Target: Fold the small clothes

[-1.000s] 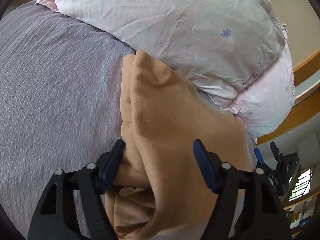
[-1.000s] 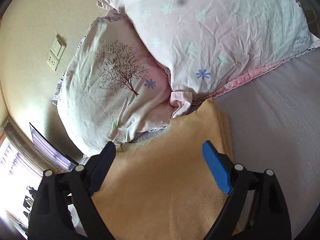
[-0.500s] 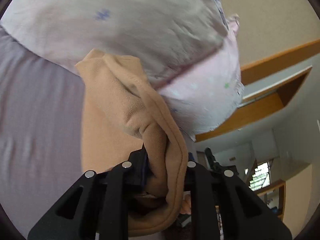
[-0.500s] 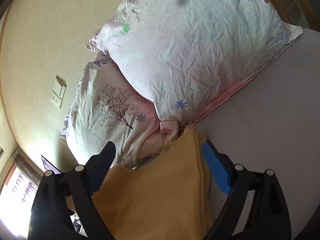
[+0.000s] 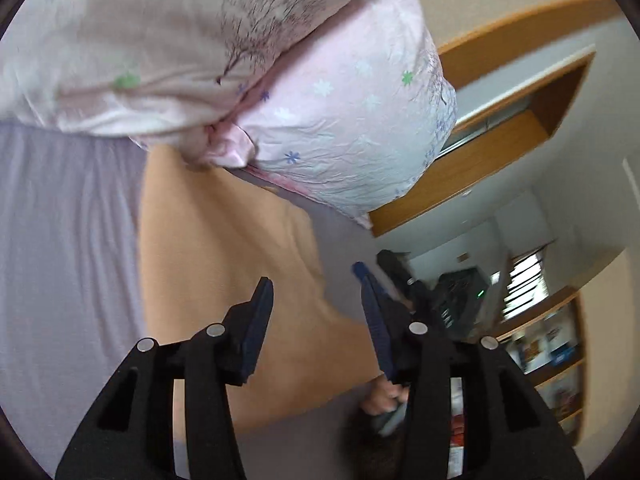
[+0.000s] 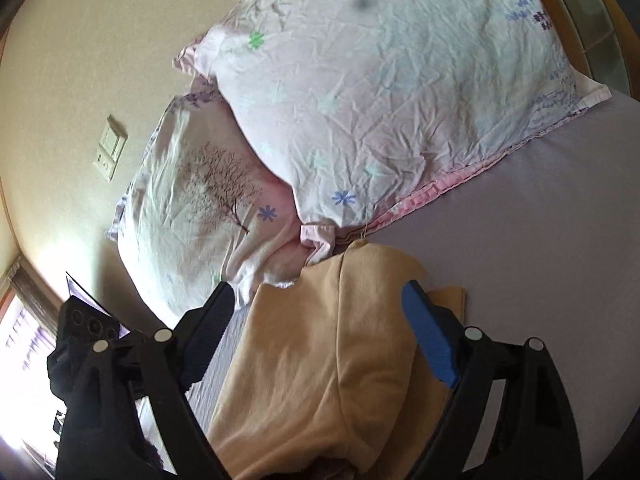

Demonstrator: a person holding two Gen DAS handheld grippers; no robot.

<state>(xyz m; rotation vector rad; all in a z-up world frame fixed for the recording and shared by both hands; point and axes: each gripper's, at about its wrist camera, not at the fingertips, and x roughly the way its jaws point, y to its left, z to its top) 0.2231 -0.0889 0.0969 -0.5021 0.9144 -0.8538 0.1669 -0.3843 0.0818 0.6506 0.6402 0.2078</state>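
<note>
One tan fleece garment, soft and folded, lies on the lilac ribbed sheet. Two crinkled floral pillows sit at 12 o'clock, touching its far corner. Left gripper and right gripper both gape, holding nothing.
</note>
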